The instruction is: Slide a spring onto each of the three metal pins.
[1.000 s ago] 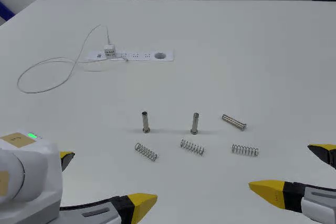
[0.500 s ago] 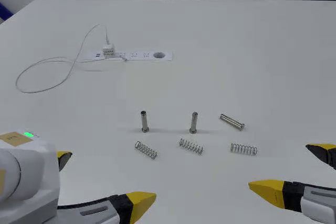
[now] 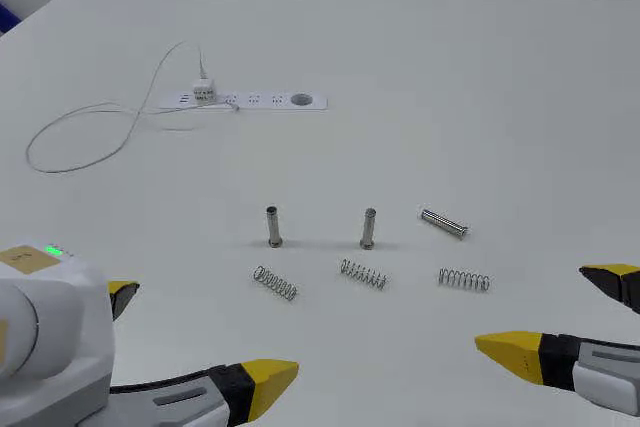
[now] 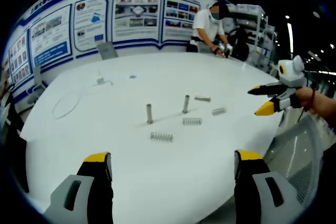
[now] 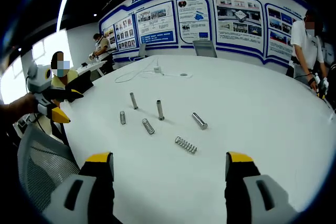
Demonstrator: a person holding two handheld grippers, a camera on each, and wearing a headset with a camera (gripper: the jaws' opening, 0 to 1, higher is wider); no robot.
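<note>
**A:** What was on the left side of the bench?

**B:** The left gripper (image 3: 195, 337) hung low over the near edge of the white table (image 3: 480, 97). Its yellow-tipped jaws were spread wide with nothing between them. Farther back, a white cable (image 3: 90, 137) lay in a loose loop and ran to a power strip (image 3: 245, 102) lying flat on the tabletop.

**A:** And the pins and springs?

**B:** They sat in a row across the middle. The left pin (image 3: 273, 226) stood upright, and the left spring (image 3: 275, 283) lay on its side just in front of it. The middle pin (image 3: 368, 228) stood upright too, with the middle spring (image 3: 363, 274) lying near its foot, on the person's side. The right pin (image 3: 444, 223) lay flat, angled across the row, and the right spring (image 3: 464, 279) lay in front of it without touching it.

**A:** So the springs were loose on the table?

**B:** Yes, all three lay on their sides, each apart from its pin.

**A:** And the right side?

**B:** The right gripper (image 3: 555, 312) hung by the table's near right edge. Its jaws were also held wide apart and gripped nothing, and it was well apart from the right spring. In the right gripper view, that spring was the thing closest to its jaws.
</note>
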